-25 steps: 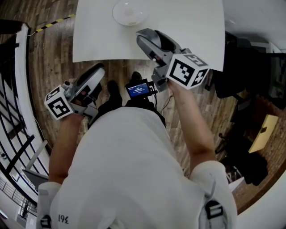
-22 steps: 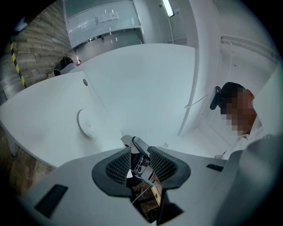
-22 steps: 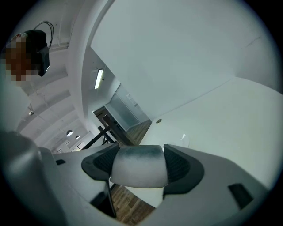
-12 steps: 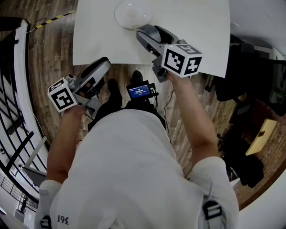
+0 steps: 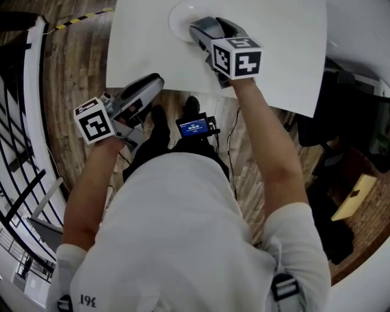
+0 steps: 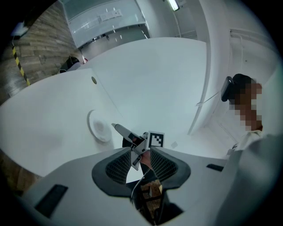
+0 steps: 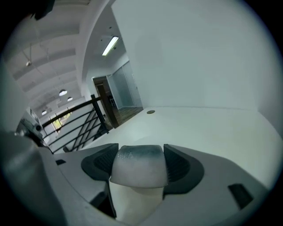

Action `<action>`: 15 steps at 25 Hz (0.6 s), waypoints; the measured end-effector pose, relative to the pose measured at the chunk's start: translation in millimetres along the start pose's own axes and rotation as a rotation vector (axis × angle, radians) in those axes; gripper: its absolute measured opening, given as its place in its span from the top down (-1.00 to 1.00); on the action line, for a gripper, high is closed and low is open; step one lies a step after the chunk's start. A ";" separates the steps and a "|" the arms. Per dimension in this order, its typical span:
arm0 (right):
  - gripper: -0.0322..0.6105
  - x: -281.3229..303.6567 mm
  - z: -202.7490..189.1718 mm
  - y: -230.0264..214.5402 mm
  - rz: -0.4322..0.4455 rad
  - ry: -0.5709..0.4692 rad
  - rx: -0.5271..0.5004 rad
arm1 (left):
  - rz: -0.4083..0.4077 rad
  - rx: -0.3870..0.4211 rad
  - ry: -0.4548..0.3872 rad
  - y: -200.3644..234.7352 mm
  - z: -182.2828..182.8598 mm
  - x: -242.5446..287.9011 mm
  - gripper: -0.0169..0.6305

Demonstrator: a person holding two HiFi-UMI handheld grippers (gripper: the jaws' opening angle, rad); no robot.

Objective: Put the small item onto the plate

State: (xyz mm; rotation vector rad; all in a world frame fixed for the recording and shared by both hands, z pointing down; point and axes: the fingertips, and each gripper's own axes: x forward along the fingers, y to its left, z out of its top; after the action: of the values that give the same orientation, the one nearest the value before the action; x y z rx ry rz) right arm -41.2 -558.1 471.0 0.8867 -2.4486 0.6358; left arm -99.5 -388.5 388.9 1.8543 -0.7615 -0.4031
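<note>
A round white plate (image 5: 178, 14) lies on the white table (image 5: 274, 36) at the far side, and it also shows as the plate (image 6: 99, 126) in the left gripper view. My right gripper (image 5: 197, 27) reaches over the plate's near right rim. Its jaws are shut on a small white item with a grey top (image 7: 138, 164). In the head view the item is hidden by the jaws. My left gripper (image 5: 152, 82) hangs at the table's near edge, off to the plate's left. A narrow gap stands between its pads (image 6: 119, 167), with nothing in it.
A small round grommet (image 6: 93, 80) sits in the table beyond the plate. A railing (image 5: 24, 152) runs along the left over the wooden floor (image 5: 73, 55). A device with a blue screen (image 5: 195, 127) hangs at my waist. A person (image 6: 247, 106) sits at the table's far right.
My right gripper has travelled forward from the table's near edge until its tips are over the plate. The left gripper has risen towards the table's edge.
</note>
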 end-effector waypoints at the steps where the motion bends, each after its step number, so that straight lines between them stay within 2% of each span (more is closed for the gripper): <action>1: -0.08 8.4 -1.2 -2.3 -0.021 0.019 -0.061 | 0.003 -0.002 0.001 0.7 -0.5 -0.2 0.53; 5: -0.08 38.2 -5.0 -5.3 -0.067 0.088 -0.240 | 0.015 -0.013 0.001 3.4 -2.2 -1.2 0.53; 12: -0.08 71.2 -4.4 -4.8 -0.078 0.137 -0.386 | 0.055 -0.046 0.008 13.5 -7.7 -4.8 0.53; 15: -0.08 78.7 -5.8 -7.1 -0.084 0.143 -0.406 | 0.054 -0.048 0.013 13.4 -9.2 -4.1 0.53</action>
State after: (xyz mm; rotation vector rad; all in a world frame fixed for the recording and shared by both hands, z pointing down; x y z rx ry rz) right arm -89.0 -596.4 521.1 0.7443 -2.2803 0.1541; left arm -101.4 -382.7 404.5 1.7856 -0.7852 -0.3718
